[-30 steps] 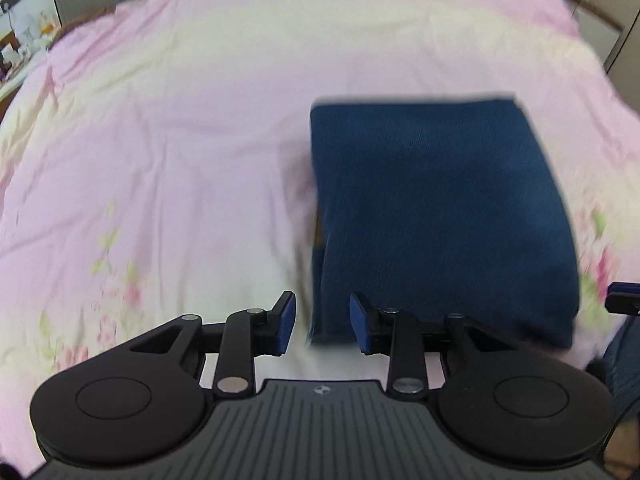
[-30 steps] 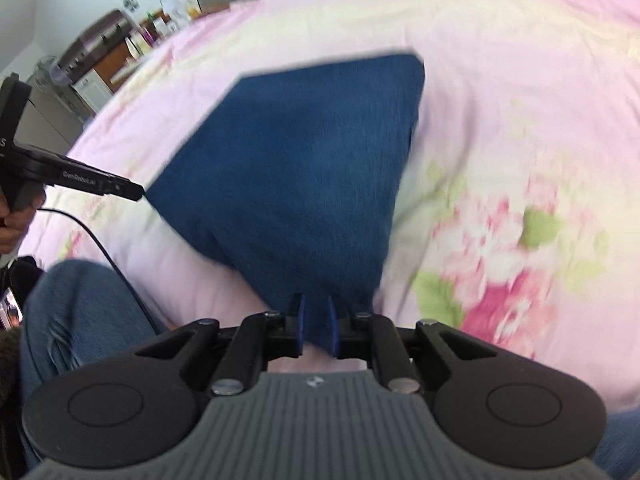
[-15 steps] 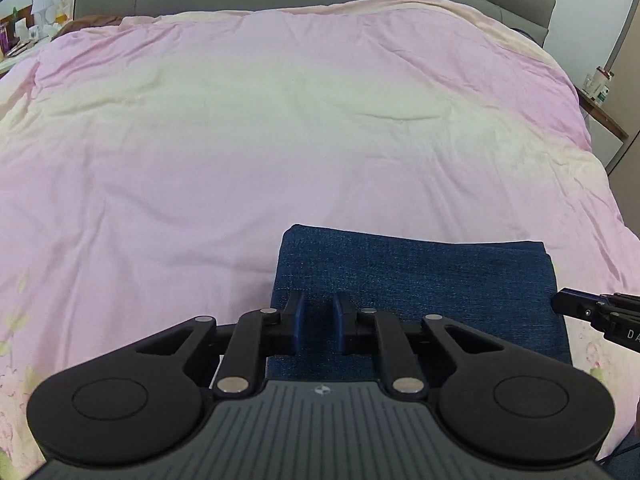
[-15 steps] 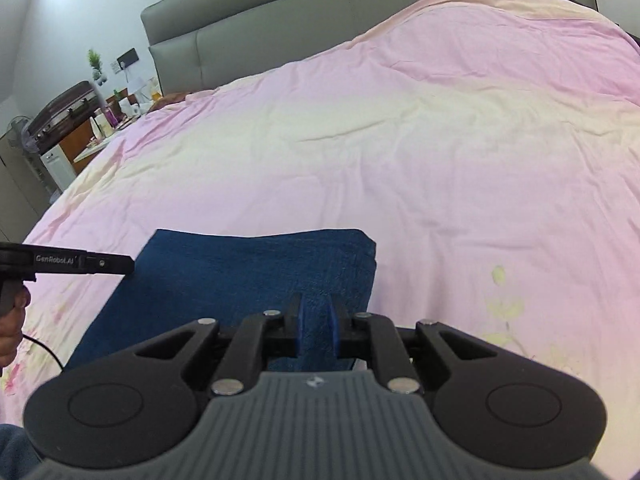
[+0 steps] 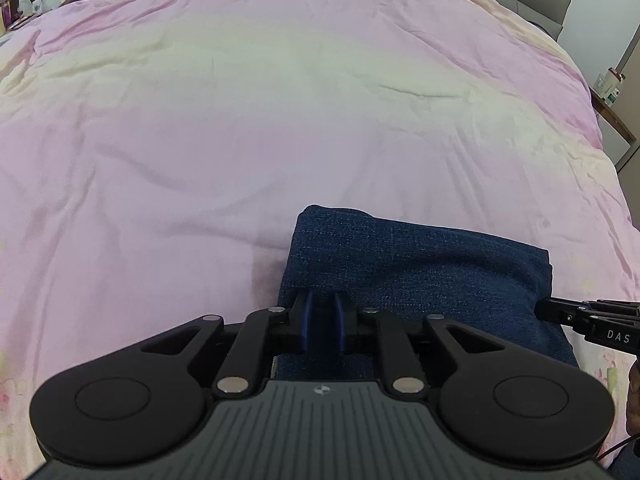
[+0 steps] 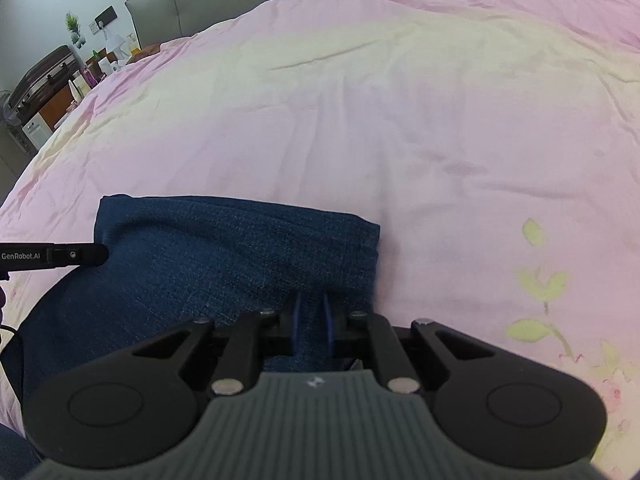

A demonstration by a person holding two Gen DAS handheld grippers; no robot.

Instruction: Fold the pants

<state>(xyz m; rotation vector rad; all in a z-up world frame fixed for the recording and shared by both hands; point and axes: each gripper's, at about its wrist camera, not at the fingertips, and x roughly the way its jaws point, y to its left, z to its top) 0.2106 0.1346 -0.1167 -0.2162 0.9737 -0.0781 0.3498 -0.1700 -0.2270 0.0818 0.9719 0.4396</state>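
The dark blue denim pants (image 5: 416, 268) lie folded into a thick rectangle on the pink bed cover, near its front edge. My left gripper (image 5: 322, 309) is shut on the near left corner of the pants. My right gripper (image 6: 310, 312) is shut on the near right corner; the pants (image 6: 224, 256) spread left from it. The far fold bulges up a little. Each gripper's black side shows at the edge of the other's view.
The pink floral bed cover (image 5: 280, 112) stretches far ahead to a grey headboard (image 6: 168, 4). A nightstand (image 5: 612, 108) stands at the right of the bed. A cluttered table with a suitcase (image 6: 44, 76) stands at the left.
The left gripper went from open beside the pants to shut on their corner. Both grippers carried the near edge forward and lowered, so the pants now lie as a shorter, thicker fold.
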